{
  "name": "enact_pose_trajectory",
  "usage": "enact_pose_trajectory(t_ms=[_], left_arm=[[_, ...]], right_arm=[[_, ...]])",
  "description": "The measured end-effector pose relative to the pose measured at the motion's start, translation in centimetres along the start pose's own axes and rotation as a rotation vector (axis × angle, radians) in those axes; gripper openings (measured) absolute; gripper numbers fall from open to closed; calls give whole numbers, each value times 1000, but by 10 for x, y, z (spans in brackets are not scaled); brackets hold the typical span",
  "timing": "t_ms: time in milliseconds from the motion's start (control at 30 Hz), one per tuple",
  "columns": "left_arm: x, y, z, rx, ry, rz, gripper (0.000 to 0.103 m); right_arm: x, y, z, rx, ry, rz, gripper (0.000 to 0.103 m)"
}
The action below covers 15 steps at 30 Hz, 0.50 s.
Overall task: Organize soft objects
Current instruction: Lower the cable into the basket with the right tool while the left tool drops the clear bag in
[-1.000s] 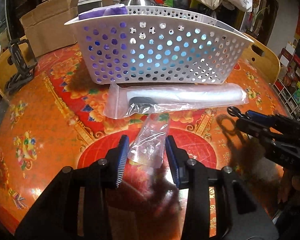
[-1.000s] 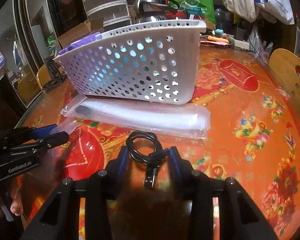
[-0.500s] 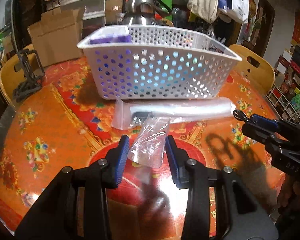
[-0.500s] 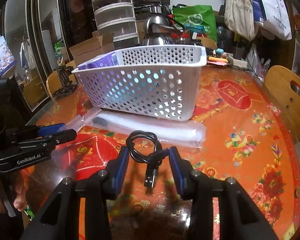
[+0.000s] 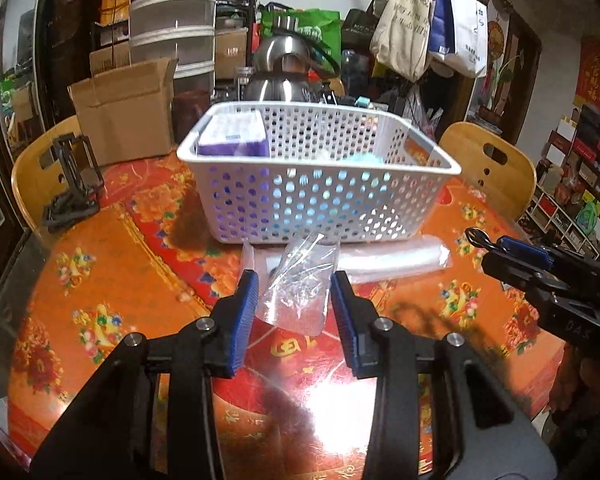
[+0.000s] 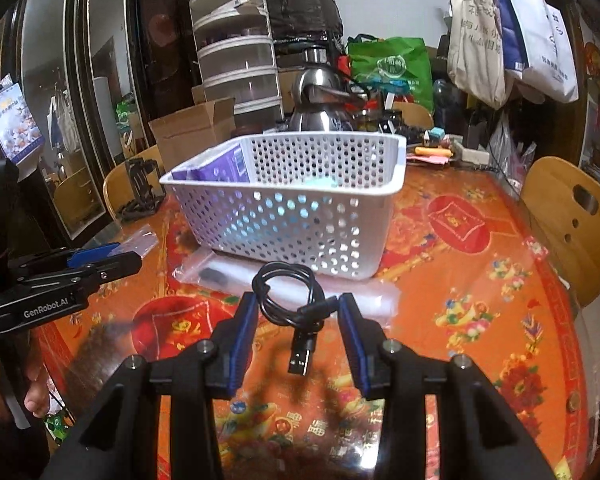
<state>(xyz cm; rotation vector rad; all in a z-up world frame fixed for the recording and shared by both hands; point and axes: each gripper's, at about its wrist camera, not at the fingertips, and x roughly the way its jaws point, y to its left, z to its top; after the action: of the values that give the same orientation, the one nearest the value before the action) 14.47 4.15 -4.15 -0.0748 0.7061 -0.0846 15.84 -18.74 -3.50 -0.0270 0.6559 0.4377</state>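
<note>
Black plastic left gripper (image 5: 295, 292) and right gripper (image 6: 298, 320), blue ribbed pads (image 5: 247, 312), silver screws, white "GenRobot.AI" lettering lower left; bare-skinned hand (image 6: 4, 392).

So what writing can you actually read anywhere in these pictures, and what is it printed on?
"GenRobot.AI": white letters on the side of the left claw, seen from the right wrist.
Gold characters on the red tablecloth: too blurred to read.
Print on the hanging tote bags and green bag: too small to read.
Red wall hanging: unreadable.
</note>
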Motion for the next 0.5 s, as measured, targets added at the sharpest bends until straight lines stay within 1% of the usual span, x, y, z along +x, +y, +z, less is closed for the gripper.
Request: enact_pose_trajectory(t_ms=[133, 267, 400, 500], left_arm=[[-13, 0, 12, 5, -29, 1, 35], [-23, 1, 33, 9, -54, -7, 35], [-27, 0, 62, 24, -75, -10, 35], [-30, -1, 92, 38, -93, -19, 35]], right_arm=[[-9, 1, 14, -7, -27, -4, 40], [-15, 3, 33, -26, -54, -17, 40], [-14, 2, 58, -35, -74, -29, 40], [-10, 0, 81, -38, -86, -39, 40]])
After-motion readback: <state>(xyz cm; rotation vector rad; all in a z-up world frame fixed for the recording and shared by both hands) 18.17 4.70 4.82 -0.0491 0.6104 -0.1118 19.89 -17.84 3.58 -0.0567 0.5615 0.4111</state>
